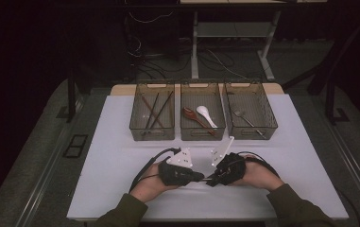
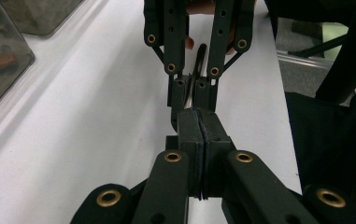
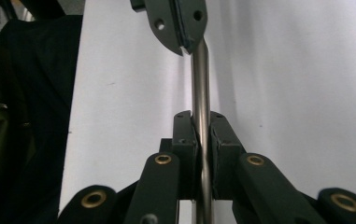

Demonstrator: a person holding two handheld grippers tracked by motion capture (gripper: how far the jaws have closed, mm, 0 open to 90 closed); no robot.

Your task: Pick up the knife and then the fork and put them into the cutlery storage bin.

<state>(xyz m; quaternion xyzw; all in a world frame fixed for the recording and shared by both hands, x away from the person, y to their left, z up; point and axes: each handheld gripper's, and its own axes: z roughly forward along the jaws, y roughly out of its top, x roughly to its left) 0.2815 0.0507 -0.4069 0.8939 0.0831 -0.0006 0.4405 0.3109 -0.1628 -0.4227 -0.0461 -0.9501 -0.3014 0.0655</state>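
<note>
Metal utensil handle is spanning the short gap between both grippers, low over the white table near the person's edge. Left gripper is closing fully on one end, pads pressed together around a thin strip of metal. Right gripper is clamping the other part of the shaft, rod running straight between its pads. Which utensil it is I cannot tell; the working end is hidden behind the jaws.

Handling judgement: stiff, light, smooth steel, so likely slippery and prone to swivelling if pinched at one point only. Gripping the slim shaft mid-length, pads flat on it, is looking safest; the rounded section could roll in the pads. Not fragile.

Looks: narrow, grey, satin-shiny, rounded along the stem, flattening toward the left gripper's end.

Three clear bins are sitting at the far side of the table: left bin with dark chopsticks, middle bin with a brown spoon and a white spoon, right bin with a metal utensil.
</note>
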